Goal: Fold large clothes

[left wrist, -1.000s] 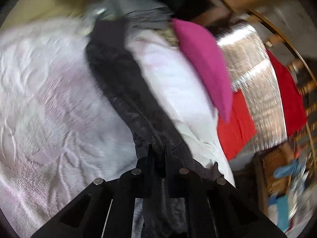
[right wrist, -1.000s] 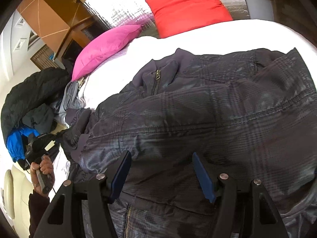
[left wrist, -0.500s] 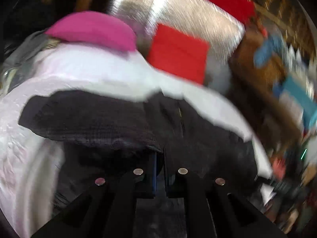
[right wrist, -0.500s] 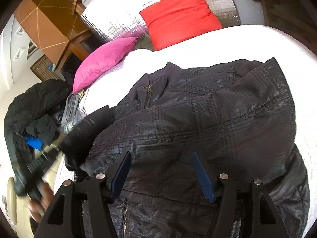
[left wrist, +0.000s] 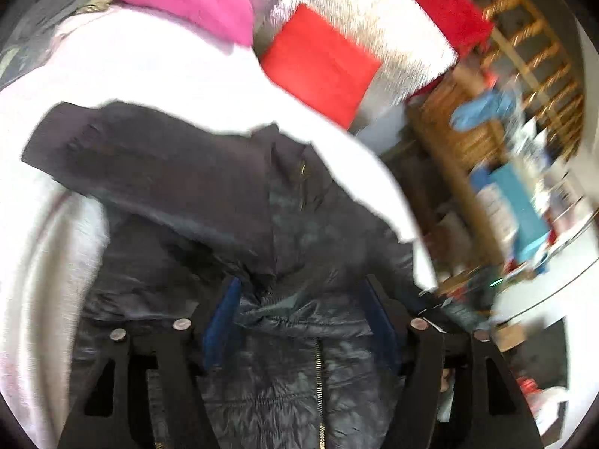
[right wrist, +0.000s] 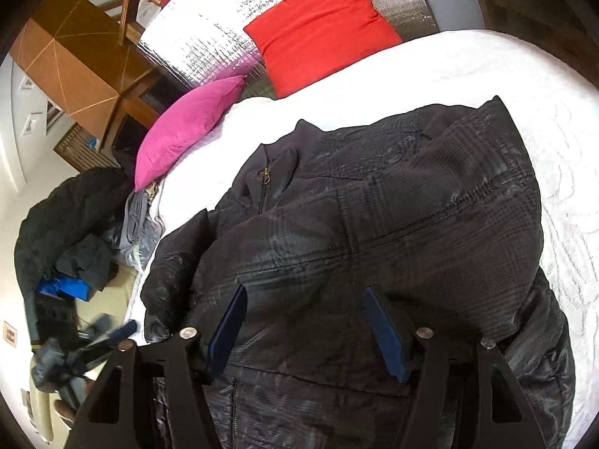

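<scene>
while the dark jacket (right wrist: pixel 374 232) lay spread on the white bed (right wrist: pixel 505 86), one sleeve (left wrist: pixel 149 164) folded across its chest, both the left gripper (left wrist: pixel 303 321) and the right gripper (right wrist: pixel 307 329) hovered over it with fingers released, grasping nothing. it looked soft, slick and puffy, likely to slide; the hem or shoulder seam seemed the surest hold.

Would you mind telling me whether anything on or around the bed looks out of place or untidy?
Yes: beyond the pink pillow, a heap of dark clothes with something blue lies bunched at the bed's left edge rather than folded. The dark jacket itself is rumpled on the white bedspread, one sleeve thrown loosely across it.
</scene>
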The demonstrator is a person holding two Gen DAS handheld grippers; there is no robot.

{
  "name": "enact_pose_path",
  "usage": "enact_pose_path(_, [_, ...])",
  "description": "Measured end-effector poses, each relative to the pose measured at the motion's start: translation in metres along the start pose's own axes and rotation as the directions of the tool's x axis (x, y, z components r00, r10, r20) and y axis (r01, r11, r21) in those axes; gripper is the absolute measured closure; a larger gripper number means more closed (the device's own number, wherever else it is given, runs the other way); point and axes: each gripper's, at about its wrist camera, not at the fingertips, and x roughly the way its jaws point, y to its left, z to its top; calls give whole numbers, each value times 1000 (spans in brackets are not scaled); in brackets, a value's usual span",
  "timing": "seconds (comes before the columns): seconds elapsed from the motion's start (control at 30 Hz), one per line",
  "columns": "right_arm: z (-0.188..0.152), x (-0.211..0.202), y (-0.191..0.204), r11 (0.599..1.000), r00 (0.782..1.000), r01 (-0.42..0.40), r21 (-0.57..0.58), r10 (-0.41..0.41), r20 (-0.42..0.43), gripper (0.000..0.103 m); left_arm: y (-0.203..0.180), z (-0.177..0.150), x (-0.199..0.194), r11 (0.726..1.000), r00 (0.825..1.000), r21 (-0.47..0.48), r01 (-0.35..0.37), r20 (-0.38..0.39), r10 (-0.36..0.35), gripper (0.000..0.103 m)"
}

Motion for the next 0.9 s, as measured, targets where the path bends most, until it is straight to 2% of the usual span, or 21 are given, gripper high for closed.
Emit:
enact_pose_path(0.03, [0,0,0,1000,1000,-2,4,2,0,27,6,1,-12,1000,1000,-25,11,28,-10,20])
enact_pose_path(0.07, [0,0,0,1000,1000,-3,8,3,0,27,20,6,-27,997,997,-72,16,78,-11,17])
enact_pose_path(0.1, [-1,1,0,1000,1000,0,13,0,-2,27,38,12,-38,991,992,-135,6,122,10,16])
enact_pose_path(0.17, [-1,3,-1,1000,1000,6,20,-6,-5,27,68,22,-43,970,986,-245,2,160,38,15])
enact_pose_path(0.23, [-2,6,-2,1000,1000,14,24,-14,-11,27,103,28,-40,932,986,-362,22,164,41,15])
enact_pose_path(0.3, [-2,8,-4,1000,1000,19,23,-19,-12,27,137,29,-35,866,984,-498,42,170,49,15])
enact_pose_path(0.37, [-1,10,-5,1000,1000,18,24,-18,-11,27,155,31,-32,838,978,-539,83,204,34,15])
enact_pose_path(0.4, [0,11,-5,1000,1000,18,24,-17,-10,27,160,32,-30,831,978,-550,82,207,40,15])
enact_pose_path(0.53, [0,16,-2,999,999,32,16,-32,-5,27,166,45,-12,837,975,-543,67,214,61,17])
enact_pose_path(0.6, [0,19,0,999,999,36,10,-36,-3,27,173,46,-3,823,975,-563,73,215,61,18])
enact_pose_path(0.67, [0,20,1,999,999,44,2,-44,3,27,176,46,7,813,975,-578,72,212,65,27])
enact_pose_path(0.73, [0,21,1,998,998,55,-5,-55,11,27,178,46,16,807,975,-588,59,207,80,49])
enact_pose_path(0.77, [0,21,0,998,998,61,-7,-61,16,27,179,46,17,808,975,-587,57,208,83,57])
enact_pose_path(0.83, [0,21,0,997,996,80,-13,-80,31,27,178,51,20,819,971,-573,34,213,108,84])
enact_pose_path(0.9, [1,18,-1,995,994,97,-14,-96,52,27,165,57,17,851,962,-525,12,239,133,90])
